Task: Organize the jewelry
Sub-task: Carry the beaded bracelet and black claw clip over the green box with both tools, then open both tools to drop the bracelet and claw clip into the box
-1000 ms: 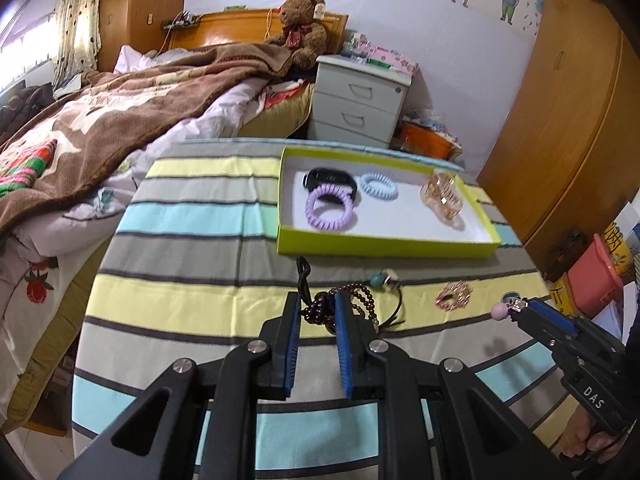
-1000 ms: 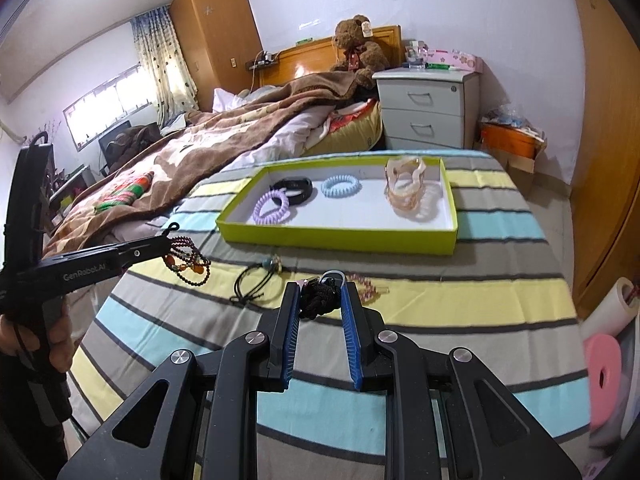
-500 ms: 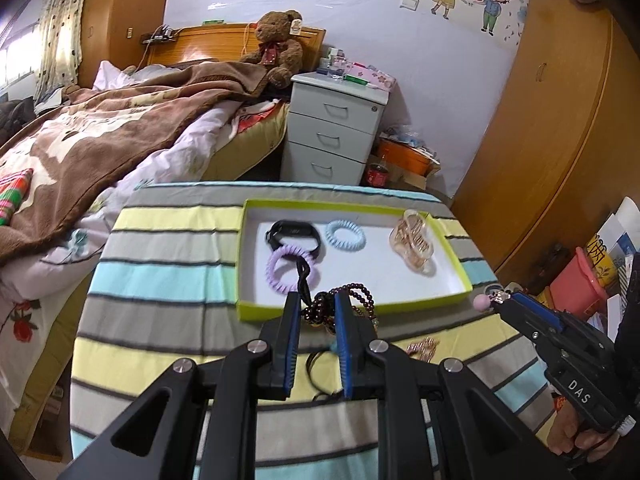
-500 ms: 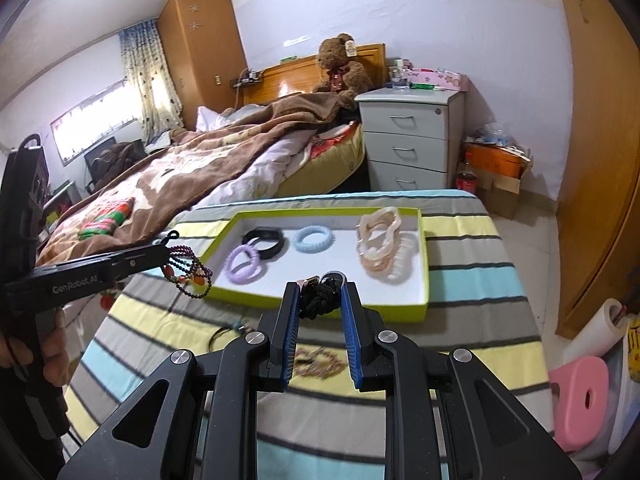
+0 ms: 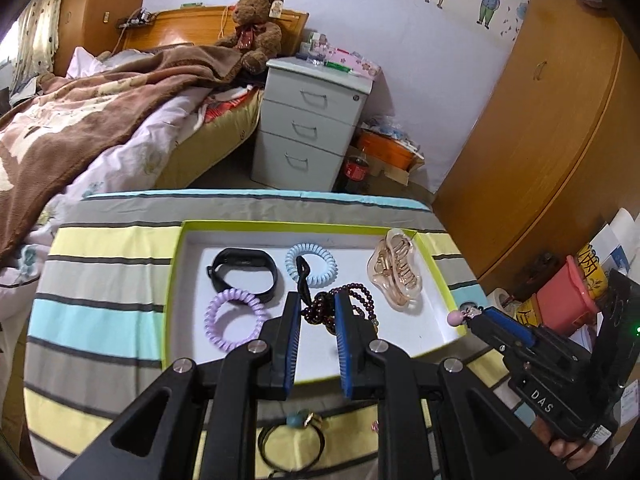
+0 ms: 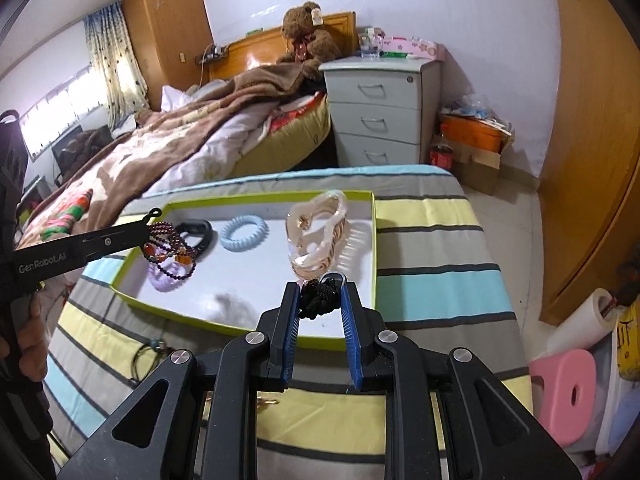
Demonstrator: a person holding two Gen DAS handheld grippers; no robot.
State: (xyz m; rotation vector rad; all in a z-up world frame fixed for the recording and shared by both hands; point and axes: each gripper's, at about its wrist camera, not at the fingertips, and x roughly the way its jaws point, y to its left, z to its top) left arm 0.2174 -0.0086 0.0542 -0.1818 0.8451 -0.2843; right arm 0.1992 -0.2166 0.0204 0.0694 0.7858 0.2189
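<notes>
In the left wrist view, the left gripper (image 5: 316,312) sat at lower centre, its blue pads clamped on a dark beaded bracelet (image 5: 344,304) whose loops hung over the white floor of the green-rimmed tray (image 5: 172,280). A black cord (image 5: 304,276) rose from the beads toward the blue coil tie (image 5: 311,264) in the tray's middle. Left of it lay the black band (image 5: 244,272), and below that the purple coil tie (image 5: 234,320); the clear hair claw (image 5: 396,276) rested in the tray's right part. The right gripper (image 5: 464,316) reached in from the lower right, a pink bead (image 5: 455,318) showing at its tip just outside the tray's right corner. On the striped cloth (image 5: 100,312), at the bottom of the frame, lay a black hair tie (image 5: 290,444) with a teal bead. In the right wrist view, the right gripper (image 6: 320,300) stood at lower centre, closed on a black knotted piece (image 6: 320,296) above the tray's (image 6: 240,330) near rim, the hair claw (image 6: 318,236) just beyond it. The left gripper (image 6: 148,230) came in from the left edge, the bracelet (image 6: 170,252) dangling from it over the purple tie (image 6: 162,280), with the black band (image 6: 198,232) and blue tie (image 6: 244,232) further back. A teddy bear (image 6: 306,36) sat on the bed at the top.
</notes>
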